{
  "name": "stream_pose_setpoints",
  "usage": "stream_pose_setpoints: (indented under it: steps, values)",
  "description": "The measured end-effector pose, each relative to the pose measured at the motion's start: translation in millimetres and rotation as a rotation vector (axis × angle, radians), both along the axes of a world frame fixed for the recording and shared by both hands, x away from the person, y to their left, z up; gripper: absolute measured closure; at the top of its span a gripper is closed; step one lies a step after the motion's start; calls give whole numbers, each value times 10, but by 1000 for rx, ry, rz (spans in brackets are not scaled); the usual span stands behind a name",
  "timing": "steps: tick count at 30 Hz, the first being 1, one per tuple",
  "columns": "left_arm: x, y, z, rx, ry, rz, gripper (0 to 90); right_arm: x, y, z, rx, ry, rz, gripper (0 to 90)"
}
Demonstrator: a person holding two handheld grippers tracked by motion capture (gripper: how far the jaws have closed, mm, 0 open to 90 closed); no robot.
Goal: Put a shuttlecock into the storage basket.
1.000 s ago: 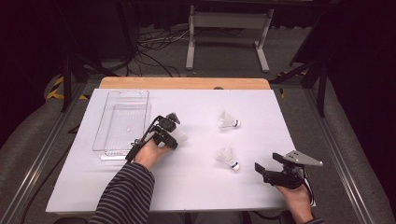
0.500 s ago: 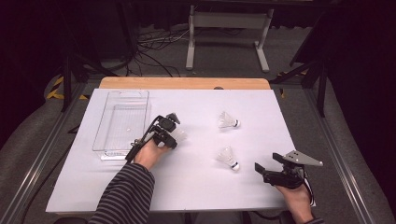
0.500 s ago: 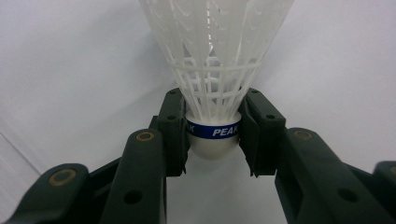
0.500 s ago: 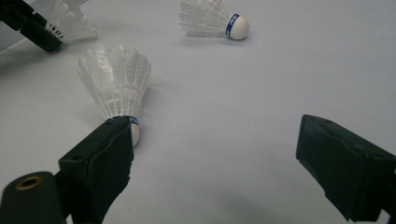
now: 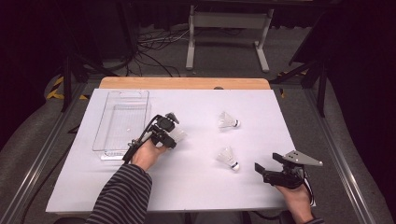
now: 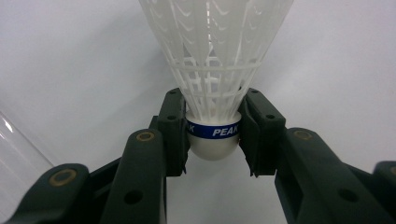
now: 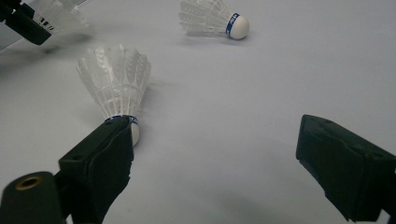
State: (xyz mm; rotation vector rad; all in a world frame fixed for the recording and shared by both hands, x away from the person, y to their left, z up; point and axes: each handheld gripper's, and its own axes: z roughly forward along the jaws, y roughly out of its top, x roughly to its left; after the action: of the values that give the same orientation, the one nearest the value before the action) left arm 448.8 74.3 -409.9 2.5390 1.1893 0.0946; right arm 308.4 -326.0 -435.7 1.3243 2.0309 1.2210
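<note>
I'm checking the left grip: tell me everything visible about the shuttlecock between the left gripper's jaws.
The held shuttlecock is white, with a plastic-looking lattice skirt flaring away from the camera and a rounded white cap ringed by a blue band reading PEAK. The left gripper has closed its black jaws on the cap's two sides at the band. In the high view it sits just right of the clear tray, over the white table.

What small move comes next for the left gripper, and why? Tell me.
Probably lift and carry it toward the clear plastic tray. The left gripper has just been closing and now clamps the shuttlecock at its cork base, and the tray lies just beside it.
</note>
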Motion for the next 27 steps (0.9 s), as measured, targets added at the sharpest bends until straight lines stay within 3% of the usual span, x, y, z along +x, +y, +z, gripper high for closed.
stream_pose_setpoints:
  steps: [27]
  values:
    - [-98,192,252,-74,-41,-10,650,21,11,7,-14,-22,8,121]
